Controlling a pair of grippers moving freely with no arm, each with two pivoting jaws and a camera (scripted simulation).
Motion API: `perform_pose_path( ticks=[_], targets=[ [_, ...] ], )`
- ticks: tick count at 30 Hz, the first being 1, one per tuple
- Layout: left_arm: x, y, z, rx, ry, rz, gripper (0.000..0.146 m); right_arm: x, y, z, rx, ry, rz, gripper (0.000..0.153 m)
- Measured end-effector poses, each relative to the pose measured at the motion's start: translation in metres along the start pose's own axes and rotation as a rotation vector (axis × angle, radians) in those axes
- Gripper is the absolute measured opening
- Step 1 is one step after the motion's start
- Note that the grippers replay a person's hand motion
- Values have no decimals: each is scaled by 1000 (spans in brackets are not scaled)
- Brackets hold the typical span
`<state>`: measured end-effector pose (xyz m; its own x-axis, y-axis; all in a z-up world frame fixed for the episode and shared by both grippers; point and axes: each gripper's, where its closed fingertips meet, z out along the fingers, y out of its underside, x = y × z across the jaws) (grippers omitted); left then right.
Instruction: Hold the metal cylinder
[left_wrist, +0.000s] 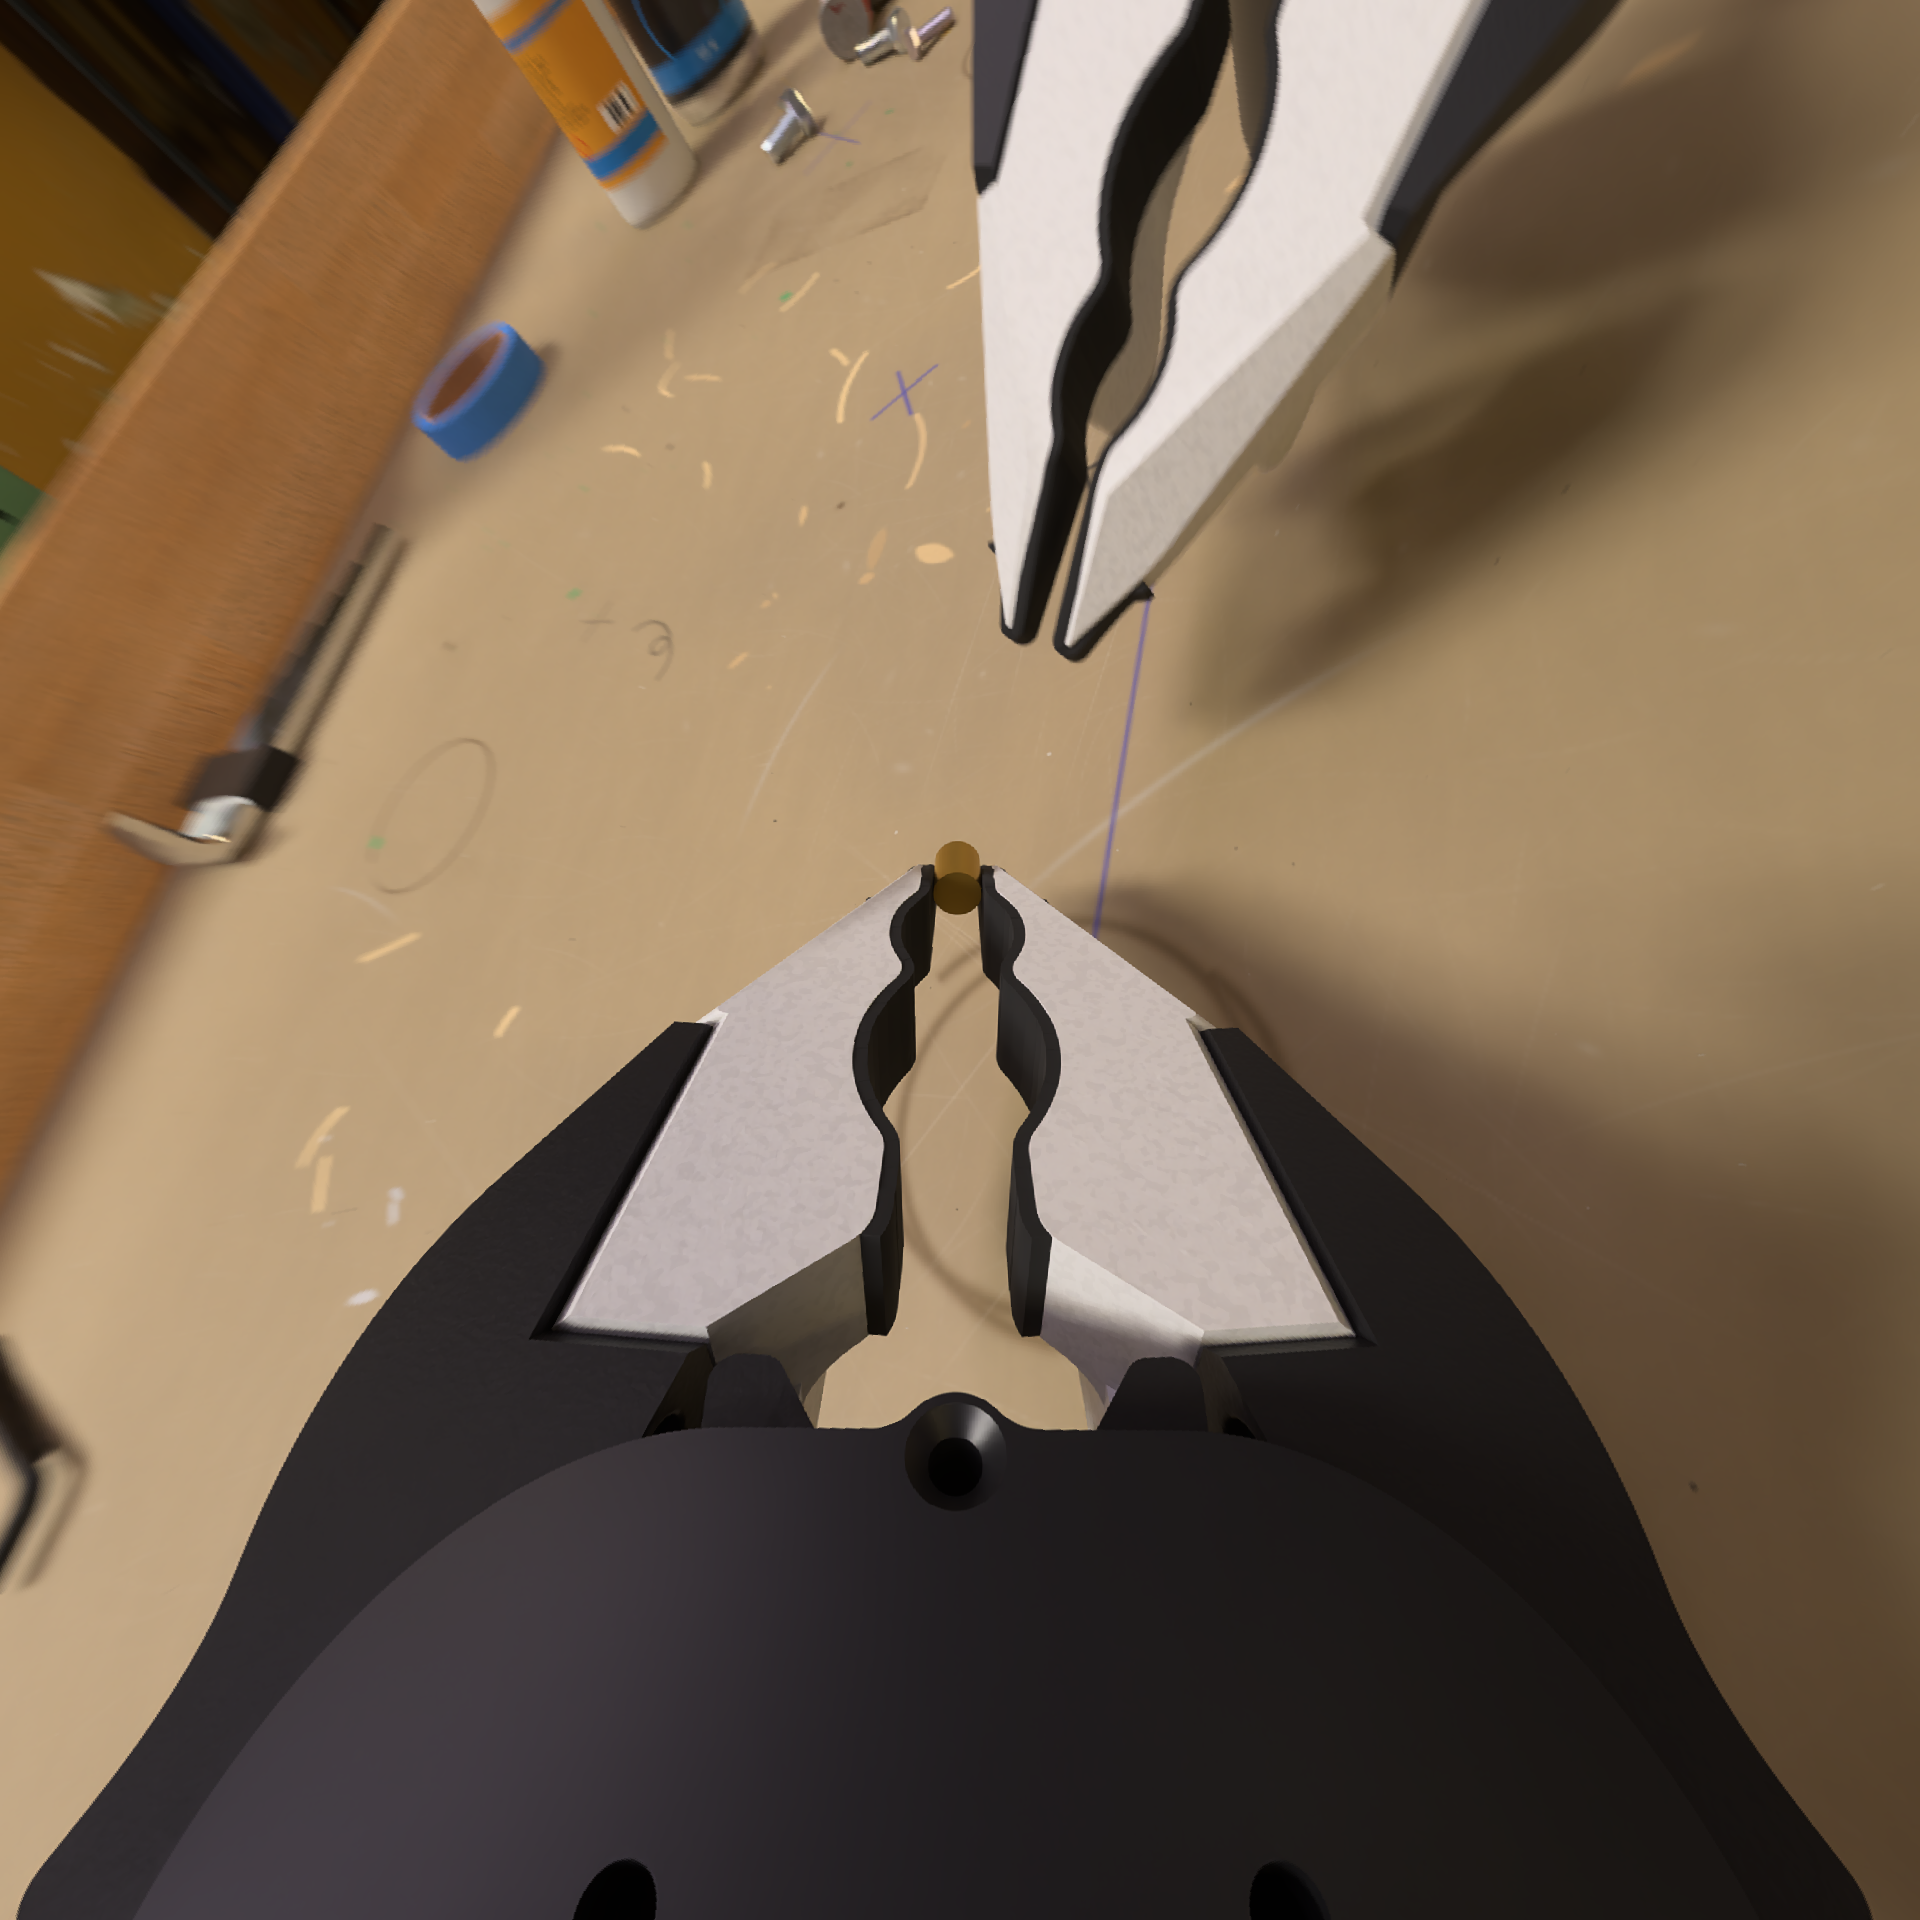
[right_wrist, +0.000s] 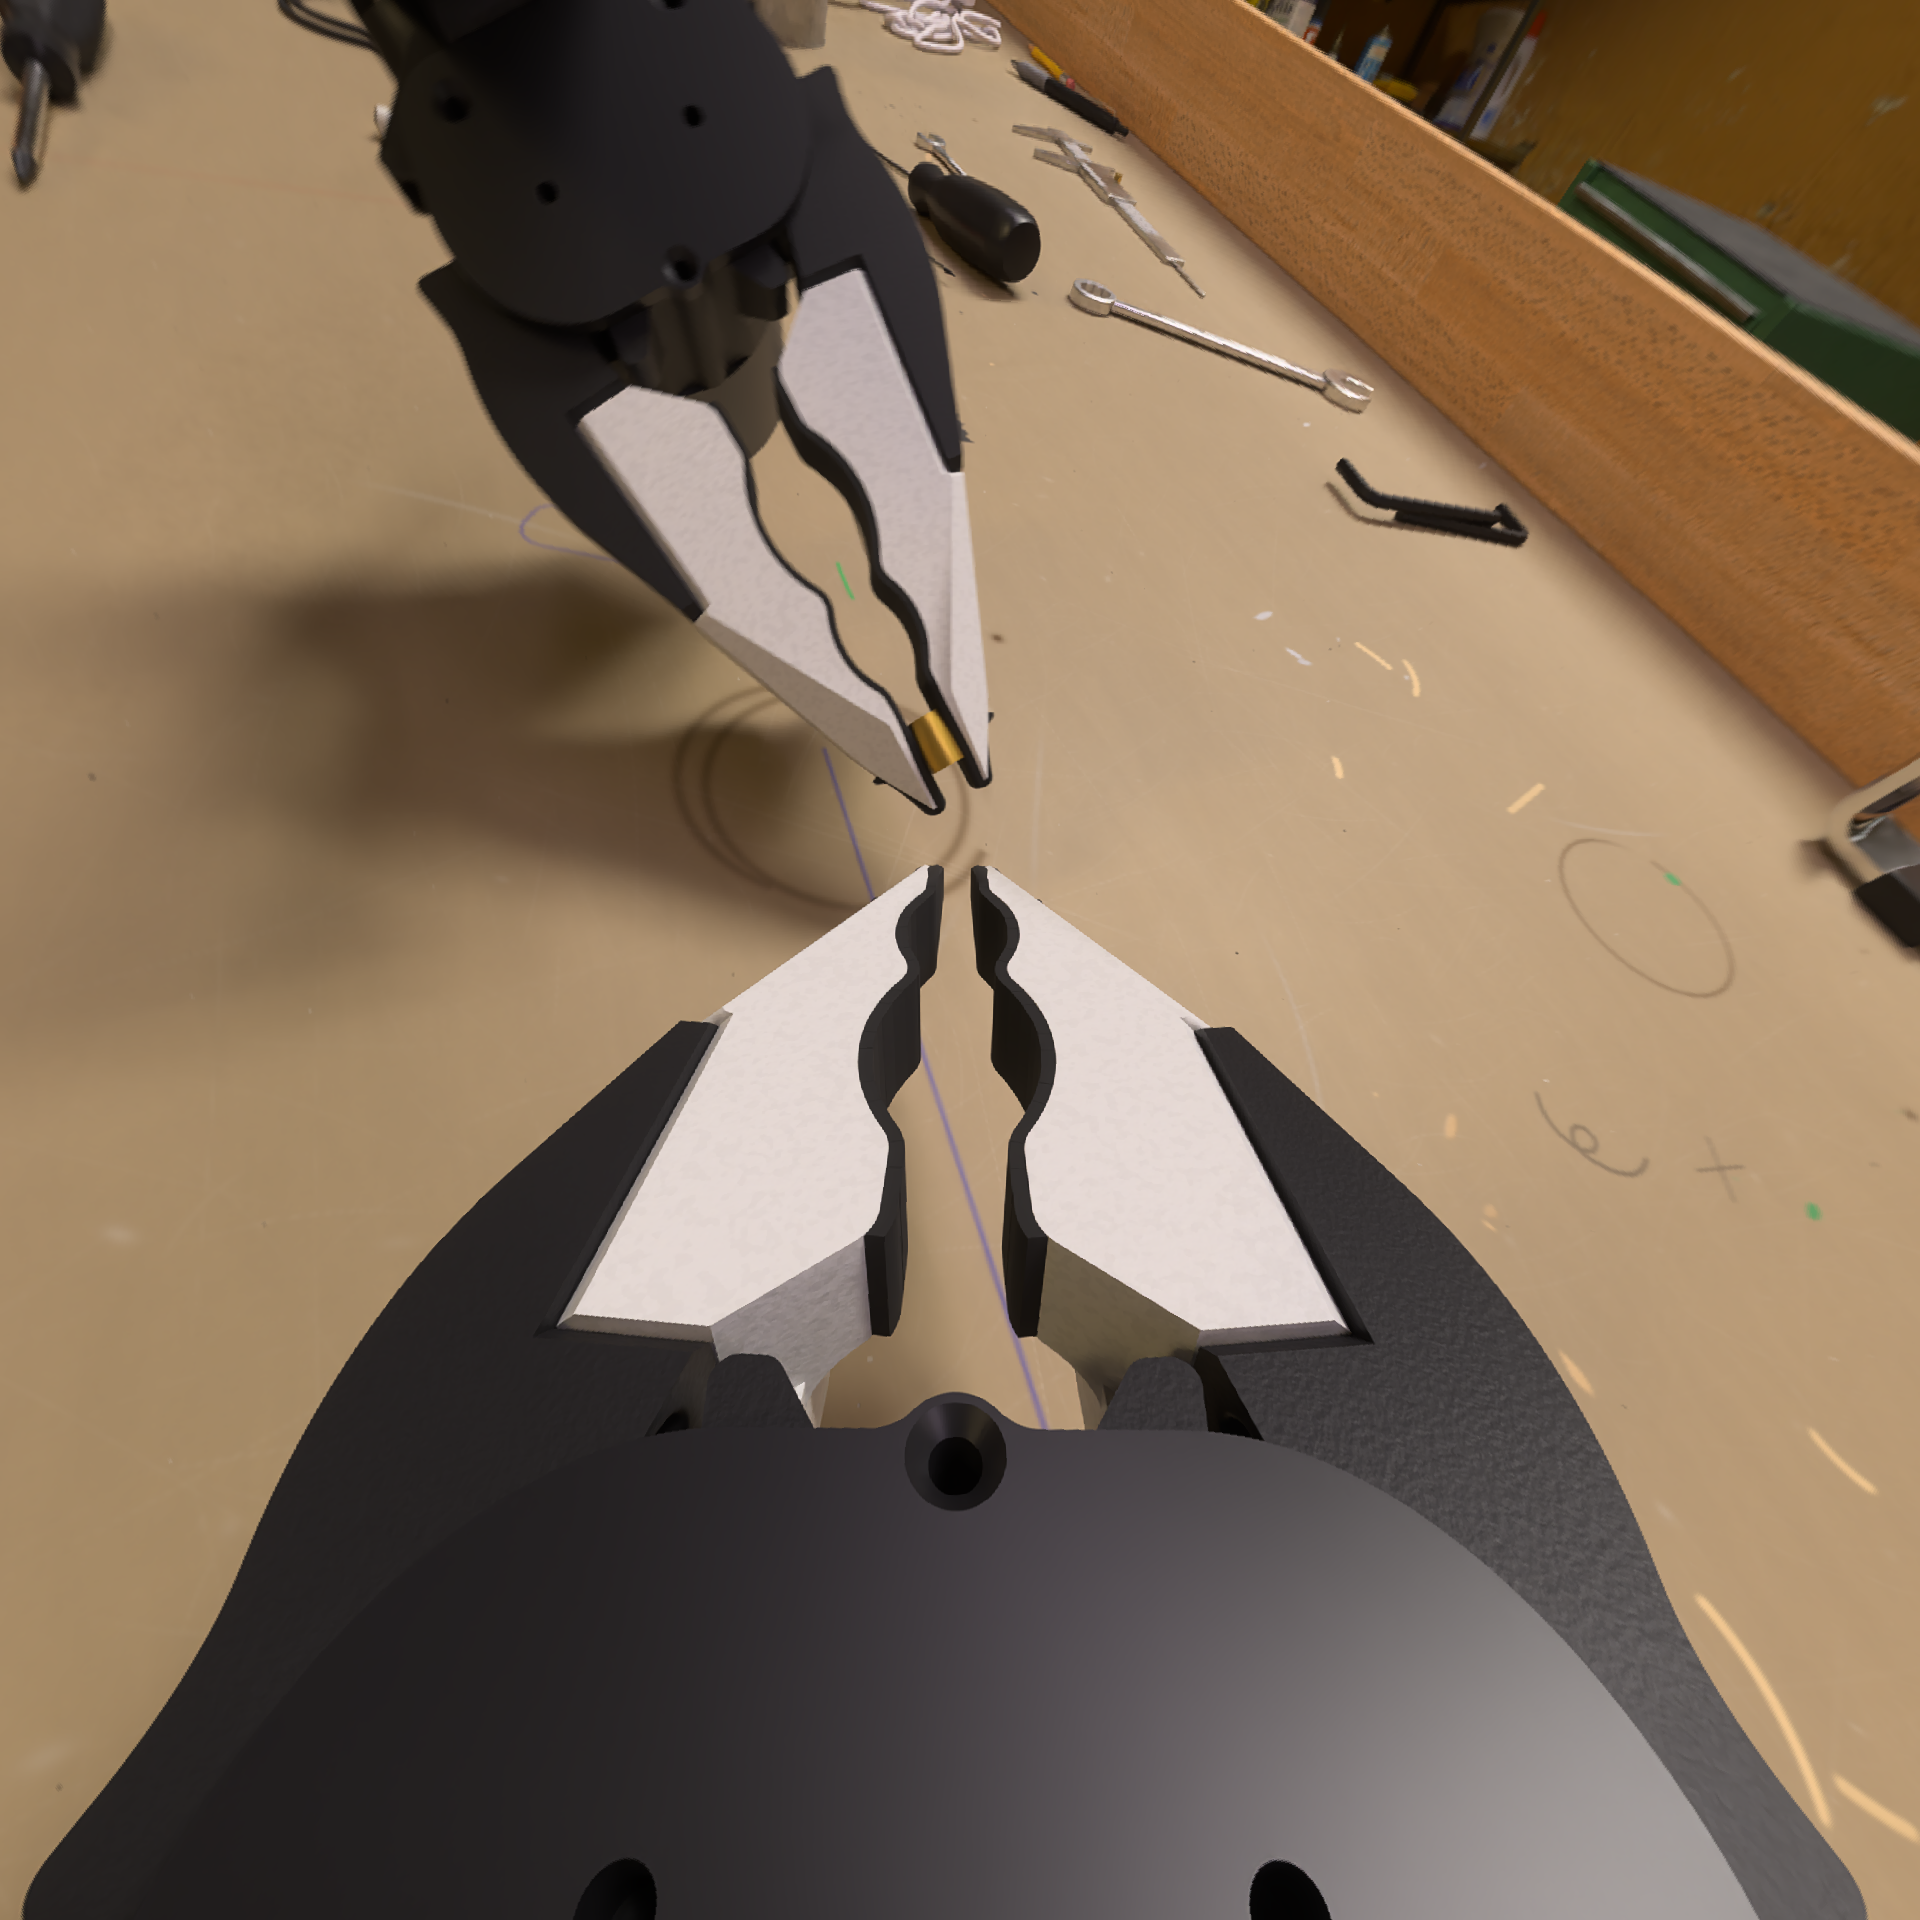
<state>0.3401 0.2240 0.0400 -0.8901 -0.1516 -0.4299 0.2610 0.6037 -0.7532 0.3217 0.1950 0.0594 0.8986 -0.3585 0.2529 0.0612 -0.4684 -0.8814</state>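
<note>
Two tongs are facing each other tip to tip above a tan desk (left_wrist: 582, 1039). The left tongs (left_wrist: 957, 883) are pinching the metal cylinder (left_wrist: 956, 881), a short brass-coloured piece, right at the fingertips (left_wrist: 912, 888); behind the tips the wavy inner edges are standing apart with desk showing between them. In the right wrist view the same left tongs (right_wrist: 956, 784) are angling down from above, the cylinder (right_wrist: 932, 740) lying crosswise between the tips and appearing to be clear of the desk surface. The right tongs (right_wrist: 957, 878) are nearly pressed together, leaving only a narrow slit at the tips and holding nothing; their tips are sitting just beside those of the left tongs without touching. In the left wrist view the right tongs (left_wrist: 1049, 629) are showing the same narrow slit.

A raised wooden edge board (right_wrist: 1507, 291) is bounding the desk on one side. Lying along it are a spanner (right_wrist: 1221, 343), a black-handled screwdriver (right_wrist: 977, 218), a black bent key (right_wrist: 1429, 507), a roll of blue tape (left_wrist: 480, 390) and a glue bottle (left_wrist: 603, 104). Desk space directly around both tips is open, marked only by pencilled circles and shavings.
</note>
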Motion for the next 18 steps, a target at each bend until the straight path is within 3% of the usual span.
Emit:
perform_pose_path(
  ticks=[4,8,18],
  targets=[
    [11,1,3,-15,-89,168,7,-2,4,0,-15,43,-101,5],
    [17,1,3,7,-23,144,7,-5,8,6,-48,38,-152,5],
    [15,1,5,-6,-56,154,7,-11,11,14,-100,58,-226,5]
  ],
)
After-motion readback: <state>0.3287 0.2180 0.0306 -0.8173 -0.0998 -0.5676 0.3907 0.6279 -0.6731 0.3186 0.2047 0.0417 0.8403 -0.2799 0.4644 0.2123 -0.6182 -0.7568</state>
